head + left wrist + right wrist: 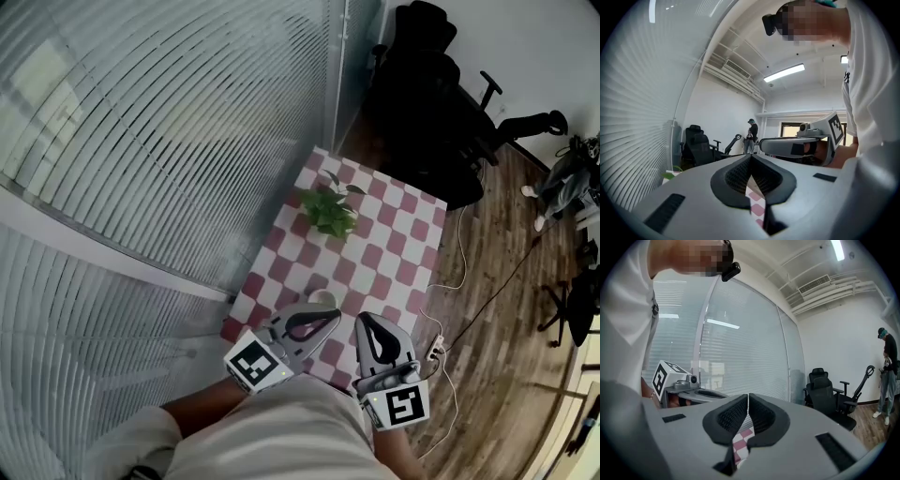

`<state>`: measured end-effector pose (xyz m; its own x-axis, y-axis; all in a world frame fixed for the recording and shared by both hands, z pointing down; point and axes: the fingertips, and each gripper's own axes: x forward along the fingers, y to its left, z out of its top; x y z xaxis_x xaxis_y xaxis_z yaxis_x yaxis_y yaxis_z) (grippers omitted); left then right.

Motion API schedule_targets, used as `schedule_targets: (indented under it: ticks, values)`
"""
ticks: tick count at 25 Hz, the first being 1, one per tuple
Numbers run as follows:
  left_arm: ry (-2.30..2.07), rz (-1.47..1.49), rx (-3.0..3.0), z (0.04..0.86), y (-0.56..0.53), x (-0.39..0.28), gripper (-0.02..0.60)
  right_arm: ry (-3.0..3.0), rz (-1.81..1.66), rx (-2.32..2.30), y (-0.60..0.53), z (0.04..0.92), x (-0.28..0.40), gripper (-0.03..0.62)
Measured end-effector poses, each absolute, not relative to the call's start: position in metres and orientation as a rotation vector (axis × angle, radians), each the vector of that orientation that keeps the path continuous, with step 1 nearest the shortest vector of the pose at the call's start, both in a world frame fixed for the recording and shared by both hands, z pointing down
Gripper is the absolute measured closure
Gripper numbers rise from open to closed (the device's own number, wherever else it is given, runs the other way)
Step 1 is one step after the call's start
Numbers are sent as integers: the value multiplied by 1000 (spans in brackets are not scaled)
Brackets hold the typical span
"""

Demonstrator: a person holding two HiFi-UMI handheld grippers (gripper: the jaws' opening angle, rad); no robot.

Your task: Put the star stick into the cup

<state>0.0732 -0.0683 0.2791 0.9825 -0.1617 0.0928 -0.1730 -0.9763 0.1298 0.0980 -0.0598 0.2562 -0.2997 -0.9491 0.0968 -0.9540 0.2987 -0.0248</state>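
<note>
Person's white shirt [281,427] is filling the near bottom edge of the head view, just behind both tongs.

Left tongs [334,316]: hovering over the near edge of the table, tip pointing forward and toward the right tongs. In the left gripper view, the left tongs [751,157] are showing their dark pads pressed together at the tip, with nothing between them. Marker cube [255,364] is sitting at their rear end, by the person's arm.

Right tongs [367,320]: hanging just beside the left tongs, tip pointing forward over the same near edge. In the right gripper view, the right tongs [748,396] are showing their pads pressed together, pinching nothing. A second marker cube [401,405] is riding at their rear.

Cup [322,298], white: standing on the table just beyond the left tongs' tip, ahead and to the left of the right tongs.

Table [394,246], red-and-white checked: stretching forward from under both tips.

Potted plant [329,210]: standing further ahead of the left tongs, well past the cup.

Window blinds [141,141]: running along the left of the left tongs.

Black office chairs [427,84]: standing beyond the table's far end.

Cable [450,323]: lying on the wood floor to the right of the right tongs.

Standing person [886,376]: far off to the right of the right tongs.
</note>
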Motion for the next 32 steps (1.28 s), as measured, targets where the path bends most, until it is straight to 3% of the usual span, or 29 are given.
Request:
schedule_targets:
  ticks: [32]
  values:
    - [-292, 8, 3035, 239, -61, 68, 549, -2498, 50, 1833, -46, 223, 97, 563]
